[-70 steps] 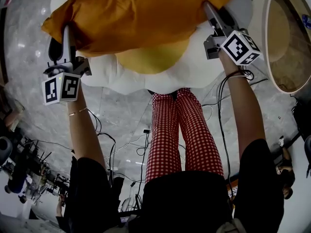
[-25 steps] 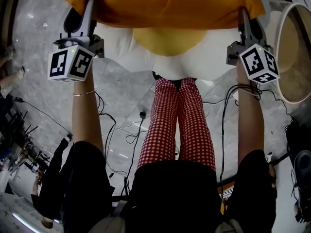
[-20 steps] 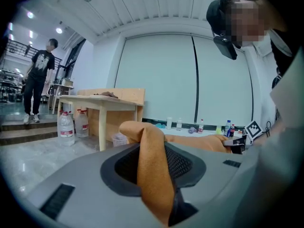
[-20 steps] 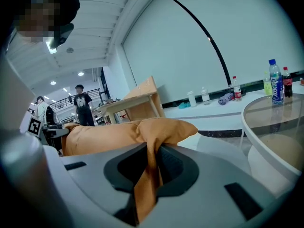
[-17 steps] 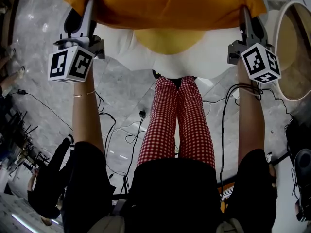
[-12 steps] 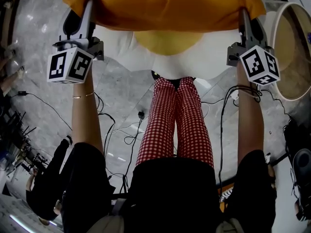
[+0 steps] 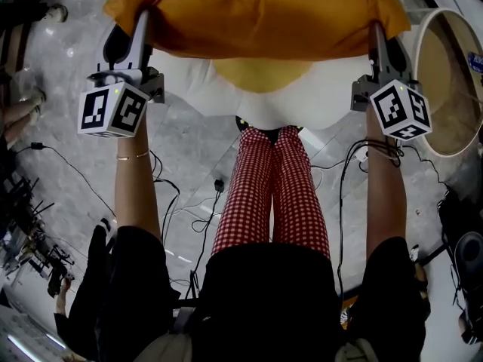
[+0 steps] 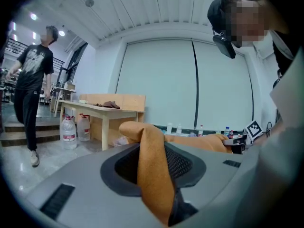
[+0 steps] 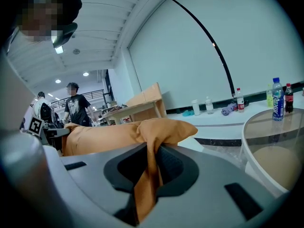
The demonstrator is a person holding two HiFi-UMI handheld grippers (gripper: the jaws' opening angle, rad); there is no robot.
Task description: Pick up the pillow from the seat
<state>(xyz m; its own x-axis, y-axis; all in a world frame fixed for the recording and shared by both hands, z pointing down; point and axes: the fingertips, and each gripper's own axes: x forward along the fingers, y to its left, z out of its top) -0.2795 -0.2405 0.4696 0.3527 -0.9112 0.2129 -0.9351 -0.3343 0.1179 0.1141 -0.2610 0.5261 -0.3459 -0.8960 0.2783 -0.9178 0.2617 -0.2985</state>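
Over on the left, the left gripper [image 7: 140, 23] had its jaws clamped on the left corner of the orange pillow [image 7: 256, 12], and its own view showed it plainly: a thick fold of orange cloth pinched between the dark ribbed pads [image 8: 179, 161]. Its marker cube [image 7: 113, 110] sat just below, at the end of the person's bare forearm. The pillow stretched wide between both grippers, held up across the top of the head view, over the white seat [image 7: 317, 96] with its yellow centre [image 7: 260, 74]. Below the seat stood the person's legs in red checked trousers [image 7: 272, 191], with black cables [image 7: 175, 202] trailing across the marble floor. On to the right: the right gripper [image 7: 376, 35] was closed on the pillow's other corner, a thin pleat of fabric squeezed between nearly meeting pads [image 9: 167, 167]. Just beside it, at the far right, stood a round table [image 7: 424, 47] with a white rim.
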